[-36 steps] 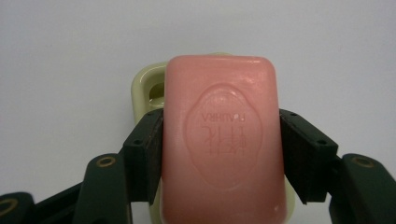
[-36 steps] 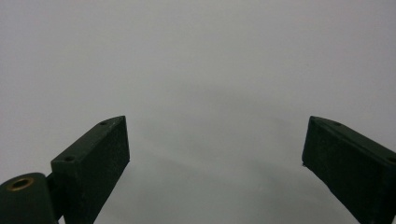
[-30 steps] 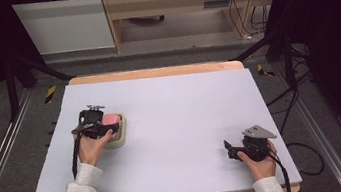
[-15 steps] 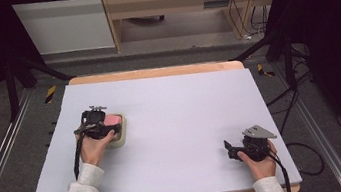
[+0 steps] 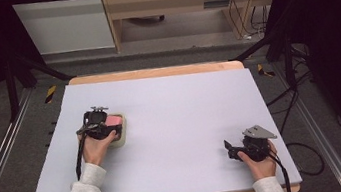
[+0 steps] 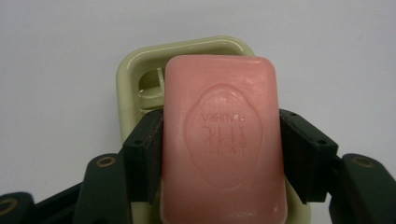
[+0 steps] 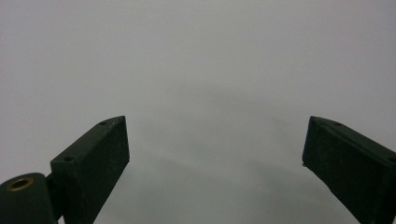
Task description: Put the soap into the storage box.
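Note:
A pink bar of soap [image 6: 224, 140] with a stamped oval mark sits over a pale green soap dish [image 6: 187, 60]. My left gripper [image 6: 223, 149] is shut on the soap, one jaw pressed on each long side. In the high view the soap [image 5: 115, 120] and the dish [image 5: 122, 135] lie at the table's left, under my left gripper [image 5: 110, 127]. Whether the soap rests in the dish or hangs just above it I cannot tell. My right gripper [image 5: 229, 149] stands open at the front right, its jaws [image 7: 215, 158] wide apart over bare surface.
The table is covered by a pale lilac sheet [image 5: 175, 110] with a wooden edge [image 5: 155, 71] at the back. Cables [image 5: 288, 160] trail from the right gripper off the front right. Black frame legs [image 5: 16, 87] stand beside the table.
The left gripper has shifted slightly toward the front with the soap over the dish. The right gripper has stayed in place.

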### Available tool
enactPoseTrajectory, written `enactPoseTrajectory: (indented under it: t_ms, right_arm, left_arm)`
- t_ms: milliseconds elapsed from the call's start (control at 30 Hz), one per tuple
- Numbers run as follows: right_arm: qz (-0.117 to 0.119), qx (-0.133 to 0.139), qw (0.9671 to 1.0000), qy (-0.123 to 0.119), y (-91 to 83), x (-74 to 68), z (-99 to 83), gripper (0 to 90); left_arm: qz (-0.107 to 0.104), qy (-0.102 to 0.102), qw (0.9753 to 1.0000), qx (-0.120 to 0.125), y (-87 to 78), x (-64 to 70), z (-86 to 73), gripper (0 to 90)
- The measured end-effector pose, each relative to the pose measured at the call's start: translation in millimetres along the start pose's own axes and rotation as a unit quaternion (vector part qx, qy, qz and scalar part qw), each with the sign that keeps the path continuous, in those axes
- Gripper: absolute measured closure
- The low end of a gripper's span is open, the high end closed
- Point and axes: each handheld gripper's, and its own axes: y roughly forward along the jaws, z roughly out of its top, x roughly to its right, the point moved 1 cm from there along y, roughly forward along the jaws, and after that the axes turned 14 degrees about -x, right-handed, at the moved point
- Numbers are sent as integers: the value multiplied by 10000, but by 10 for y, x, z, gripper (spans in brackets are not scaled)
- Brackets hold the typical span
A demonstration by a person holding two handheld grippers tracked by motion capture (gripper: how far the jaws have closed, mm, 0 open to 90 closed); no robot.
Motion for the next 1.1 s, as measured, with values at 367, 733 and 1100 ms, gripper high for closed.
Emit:
enactPoseTrajectory:
  t_ms: [367,733,1100]
  right_arm:
    - [11,0,10000,8,-4,-4,-1,76]
    - [-27,5,10000,-24,3,3,0,75]
    - [-25,2,10000,-21,3,2,0,74]
  left_arm:
    - [116,-9,9999,-11,28,-2,-24,372]
    - [80,1,10000,-20,28,-10,-55,370]
    - [-76,37,9990,431,-195,-33,-45,353]
